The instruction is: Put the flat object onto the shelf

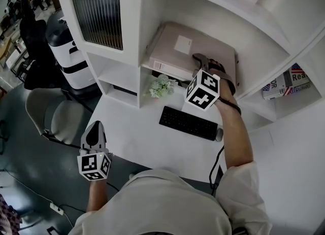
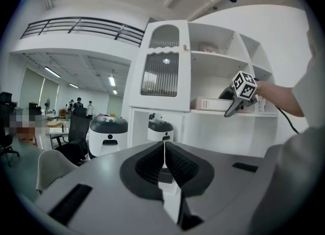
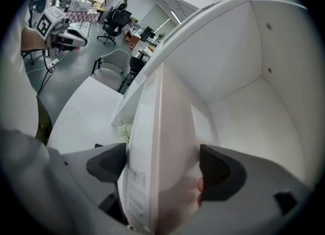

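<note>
The flat box (image 1: pixel 188 46) is noted lying on the shelf (image 1: pixel 216 13) directly beyond the keyboard (image 1: pixel 188 122), one long side toward the counter (image 1: pixel 132 127). Whether its near edge overhangs the shelf lip cannot be told. The right claw (image 1: pixel 199 61) is set at the box's near end, just beyond the keyboard. Its jaws are spread wide with the box edge between them, and the pads appear released rather than pressing. The left claw (image 1: pixel 94 135) is held well to the left of the keyboard, off the counter, clenched on nothing. The step in hand is judged to be the letting-go and withdrawal. The right claw is best drawn straight back along the box edge with the jaws kept wide, so that the box is not dragged toward the keyboard. A small push inward may be wanted first if any overhang is found. The slack at the pads is given by the right gripper view alone. The box's full lie above the keyboard is given by the head view. The left gripper view adds a side-on look, with the box level on the shelf.
</note>
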Tool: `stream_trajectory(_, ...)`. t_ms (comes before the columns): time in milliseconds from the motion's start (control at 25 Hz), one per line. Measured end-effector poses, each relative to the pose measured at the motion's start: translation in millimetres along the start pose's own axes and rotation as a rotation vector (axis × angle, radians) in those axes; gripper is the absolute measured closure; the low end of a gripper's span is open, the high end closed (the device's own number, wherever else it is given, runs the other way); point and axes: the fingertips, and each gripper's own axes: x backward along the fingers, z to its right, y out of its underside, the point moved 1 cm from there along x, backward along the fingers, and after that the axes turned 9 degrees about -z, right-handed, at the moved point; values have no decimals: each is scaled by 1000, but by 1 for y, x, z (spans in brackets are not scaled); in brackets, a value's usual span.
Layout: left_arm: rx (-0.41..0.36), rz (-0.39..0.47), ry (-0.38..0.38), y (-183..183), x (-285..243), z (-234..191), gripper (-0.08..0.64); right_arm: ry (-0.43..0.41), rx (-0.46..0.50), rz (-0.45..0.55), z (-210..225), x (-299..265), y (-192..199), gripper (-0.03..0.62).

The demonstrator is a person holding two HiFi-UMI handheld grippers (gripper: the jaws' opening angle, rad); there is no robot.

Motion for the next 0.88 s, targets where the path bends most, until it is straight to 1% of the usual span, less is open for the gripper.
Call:
stream_trajectory(80, 2, 1, -4, 1, 2, -1, 554, 16, 20, -8, -1, 3, 1, 132)
stream_trajectory(200, 6, 1, -7, 2, 6, -3, 554, 36, 40, -7, -4, 13, 0, 170)
stream_trajectory(280, 5, 3, -5, 2, 8, -3, 554, 51, 39, 4, -4, 21, -1, 184)
stream_trajectory(360, 4, 6, -3, 1, 9, -2, 554, 67, 35, 17, -4, 30, -2, 219)
stream_trajectory(480, 0, 13, 2, -1, 12, 0, 554, 89, 32, 32, -4, 43, -3, 255)
stream_trajectory(560, -2, 16, 6, -1, 13, 1, 554, 107, 27, 40, -4, 50, -2, 299)
stream_trajectory(880, -10, 26, 13, -3, 22, 7, 554, 174, -44, 115, -7, 80, -1, 391)
